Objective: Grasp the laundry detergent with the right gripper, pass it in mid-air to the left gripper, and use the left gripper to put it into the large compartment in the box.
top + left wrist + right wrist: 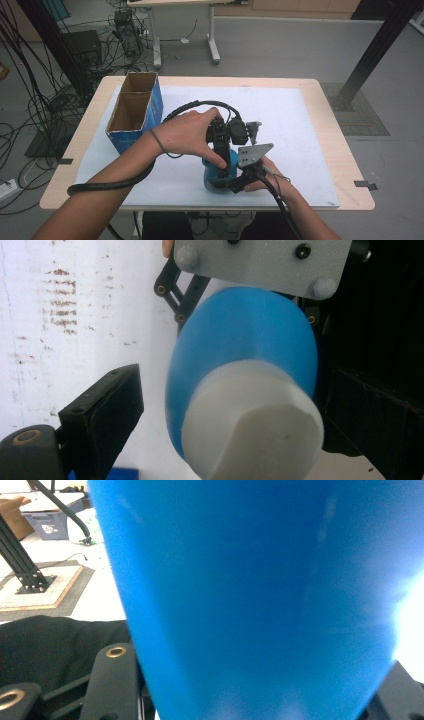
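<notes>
A: From the high view — where does the blue bottle (218, 176) sit?

B: Near the table's (320, 90) front edge, about six o'clock on the white mat (295, 130); the cardboard box (135, 111) stands well apart at ten o'clock; the right gripper (235, 184) comes in low from four o'clock against the bottle's body; the left gripper (223, 159) drops onto its top from above, under the left hand (187, 132).

A: And the left gripper view?

B: The white cap (252, 422) points at the camera, the blue body behind it; one black jaw stands clear at eight o'clock with mat showing in the gap, the other sits at three o'clock just beside the cap — so the claw is apart, not yet on it; I judge the step is gripping the cap to unscrew it; centre the cap between the jaws first, then close squarely, low on the ridged band.

A: The right gripper view?

B: Blue wall across the frame; a jaw at seven o'clock and another at five o'clock flank it closely — it looks clamped on the bottle; hold it firm and upright while the other hand turns, or the bottle will spin along.
</notes>
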`<action>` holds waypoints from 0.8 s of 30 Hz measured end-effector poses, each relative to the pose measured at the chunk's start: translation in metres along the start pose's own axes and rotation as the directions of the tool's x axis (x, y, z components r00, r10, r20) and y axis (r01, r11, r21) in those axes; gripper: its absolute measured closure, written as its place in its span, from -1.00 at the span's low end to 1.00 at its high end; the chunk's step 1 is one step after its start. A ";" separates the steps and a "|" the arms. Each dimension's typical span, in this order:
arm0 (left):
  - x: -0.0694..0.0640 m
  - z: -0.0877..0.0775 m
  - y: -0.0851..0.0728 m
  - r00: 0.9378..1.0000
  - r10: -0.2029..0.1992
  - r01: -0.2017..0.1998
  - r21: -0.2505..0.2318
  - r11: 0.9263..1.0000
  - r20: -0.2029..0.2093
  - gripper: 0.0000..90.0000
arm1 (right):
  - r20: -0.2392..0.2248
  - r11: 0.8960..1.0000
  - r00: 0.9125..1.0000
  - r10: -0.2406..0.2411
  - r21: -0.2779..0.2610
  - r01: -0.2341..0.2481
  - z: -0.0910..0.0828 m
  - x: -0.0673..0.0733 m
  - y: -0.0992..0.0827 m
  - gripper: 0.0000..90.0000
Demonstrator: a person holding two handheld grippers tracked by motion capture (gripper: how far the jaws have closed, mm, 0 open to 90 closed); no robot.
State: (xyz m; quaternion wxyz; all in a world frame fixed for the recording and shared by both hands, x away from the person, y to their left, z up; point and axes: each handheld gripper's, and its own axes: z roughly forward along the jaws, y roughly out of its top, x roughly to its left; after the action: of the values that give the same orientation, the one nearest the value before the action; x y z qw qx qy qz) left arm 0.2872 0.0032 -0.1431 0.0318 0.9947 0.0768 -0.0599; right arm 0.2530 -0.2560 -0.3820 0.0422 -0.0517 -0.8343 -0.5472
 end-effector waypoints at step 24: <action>0.002 0.003 0.002 1.000 0.010 -0.010 0.012 1.000 0.018 -0.41 | -0.004 1.000 1.000 -0.005 -0.006 0.005 0.000 0.001 0.003 -0.06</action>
State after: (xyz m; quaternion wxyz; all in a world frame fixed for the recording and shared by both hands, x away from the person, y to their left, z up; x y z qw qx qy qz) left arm 0.2888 0.0008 -0.1466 0.0268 0.9947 0.0713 -0.0689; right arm 0.2523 -0.2545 -0.3793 0.0423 -0.0488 -0.8327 -0.5500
